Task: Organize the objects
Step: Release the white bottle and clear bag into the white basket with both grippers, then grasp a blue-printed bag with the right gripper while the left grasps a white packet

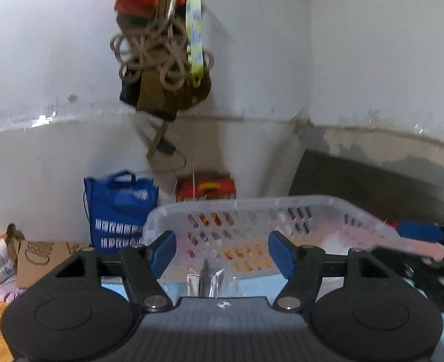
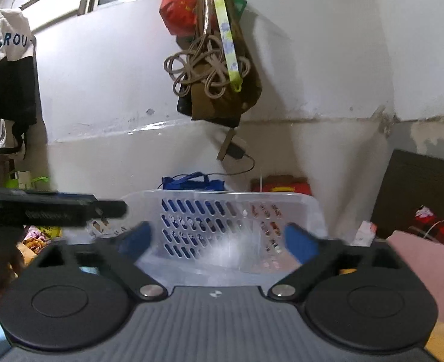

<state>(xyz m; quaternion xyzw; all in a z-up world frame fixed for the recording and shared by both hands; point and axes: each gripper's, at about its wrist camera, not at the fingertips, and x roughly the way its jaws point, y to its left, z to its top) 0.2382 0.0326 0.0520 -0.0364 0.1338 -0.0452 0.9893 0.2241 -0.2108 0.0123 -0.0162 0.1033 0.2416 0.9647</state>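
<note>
Left gripper (image 1: 222, 252): nearest the lens; jaws spread, blue pads apart, nothing between them.
Right gripper (image 2: 218, 241): jaws spread very wide, blurred, nothing pinched.
Basket (image 1: 282, 208): clear plastic, slotted walls, just beyond both pairs of pads; 12 o'clock in the right wrist view, 1 o'clock in the left wrist view.
Basket contents: cannot tell, only coloured blur through the slots.
Clear wrapper (image 1: 215, 282): low at 6 o'clock of the basket, between the left pads and the gripper body.
Blue bag (image 1: 120, 208): white print, stands at 9 o'clock of the basket against the wall.
Red box (image 1: 205, 188): behind the basket's far rim.
Rope bundle (image 2: 203, 69): hangs on the wall at 12 o'clock with a red bag (image 2: 179, 9) and a yellow-green strap (image 2: 226, 33).
Pink sleeve (image 2: 427, 271): at 3 o'clock in the right wrist view.
</note>
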